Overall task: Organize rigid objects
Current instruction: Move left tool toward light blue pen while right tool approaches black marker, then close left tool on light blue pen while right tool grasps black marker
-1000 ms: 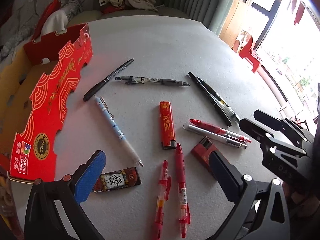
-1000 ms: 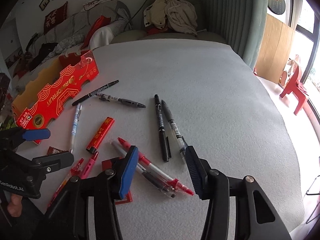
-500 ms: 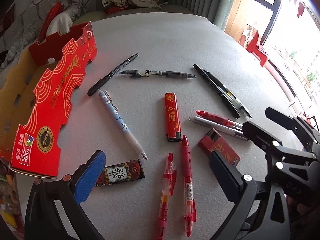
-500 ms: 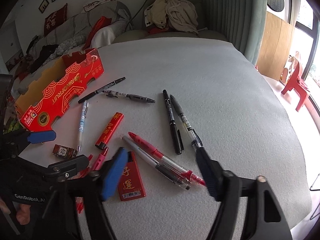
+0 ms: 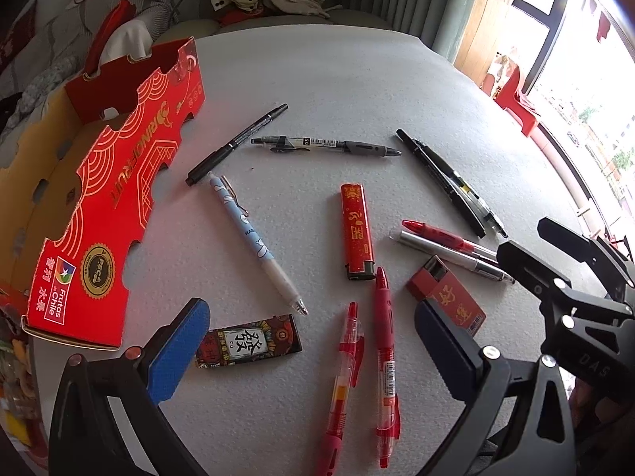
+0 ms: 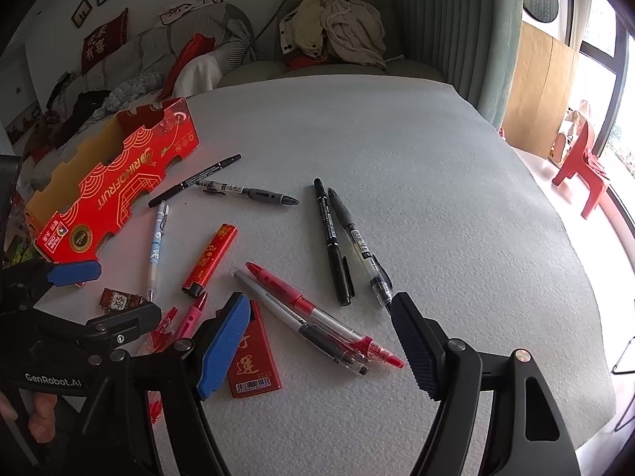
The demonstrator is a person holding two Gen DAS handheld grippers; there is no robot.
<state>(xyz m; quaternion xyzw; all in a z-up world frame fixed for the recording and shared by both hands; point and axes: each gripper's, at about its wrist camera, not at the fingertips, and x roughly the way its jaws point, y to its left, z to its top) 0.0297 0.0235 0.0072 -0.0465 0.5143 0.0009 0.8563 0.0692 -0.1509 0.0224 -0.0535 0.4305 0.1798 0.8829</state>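
Note:
Several pens and lighters lie scattered on a grey table. A long red lighter lies in the middle, with a short red lighter and a dark patterned lighter nearer. Two red pens lie between the fingers of my open, empty left gripper. My right gripper is open and empty above a red pen and a silver pen. The short red lighter lies by its left finger. A blue pen and black pens lie farther out.
An open red cardboard box stands at the table's left edge; it also shows in the right wrist view. A sofa with clothes is behind the table. A red chair stands by the window at right.
Both grippers have pulled back and risen, so the objects sit farther up in view. The right gripper has opened wider. No object has moved.

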